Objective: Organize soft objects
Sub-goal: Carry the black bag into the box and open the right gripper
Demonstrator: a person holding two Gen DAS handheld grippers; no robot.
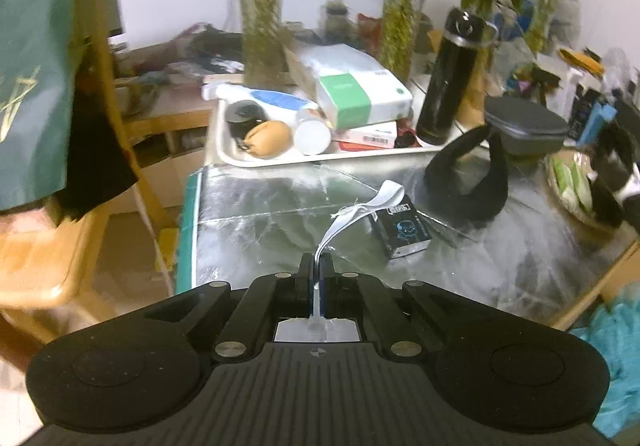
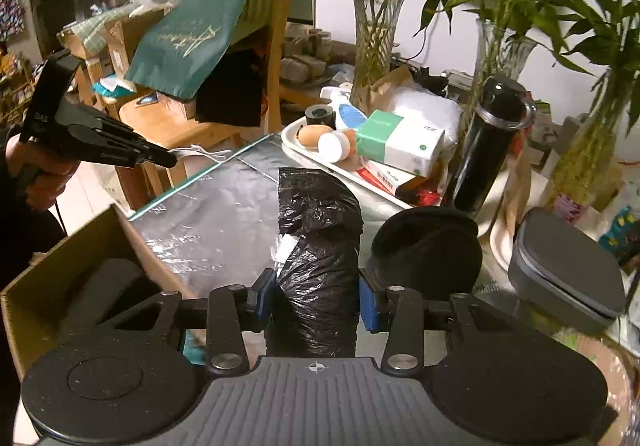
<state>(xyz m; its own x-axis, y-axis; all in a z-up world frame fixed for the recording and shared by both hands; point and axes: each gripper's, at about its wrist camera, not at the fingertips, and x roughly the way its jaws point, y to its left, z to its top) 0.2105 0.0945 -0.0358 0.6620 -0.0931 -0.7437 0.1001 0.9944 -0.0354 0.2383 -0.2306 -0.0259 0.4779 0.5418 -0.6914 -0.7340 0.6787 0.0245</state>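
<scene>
Foil-covered table (image 1: 260, 213), cluttered tray (image 1: 240, 159) at back. Left gripper (image 1: 316, 266) pressed shut on white ribbon (image 1: 352, 213) near small dark box (image 1: 404, 232). Right gripper (image 2: 316, 296), jaws spread, pinches black plastic bag (image 2: 320, 246) beside cardboard box (image 2: 80, 246).

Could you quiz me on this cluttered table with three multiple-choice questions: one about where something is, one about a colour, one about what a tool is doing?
1. Where is the tan pouch?
A. in the white tray
B. in the cardboard box
C. on the chair

2. What colour is the tall bottle?
A. red
B. black
C. white

3. What is the left tool doing?
A. wide open
B. closed on a white ribbon
C. gripping the bottle

Answers: 1 A, it lies among the tray's items; 2 B, its body is black; 3 B, the ribbon runs out from between shut fingers.
</scene>
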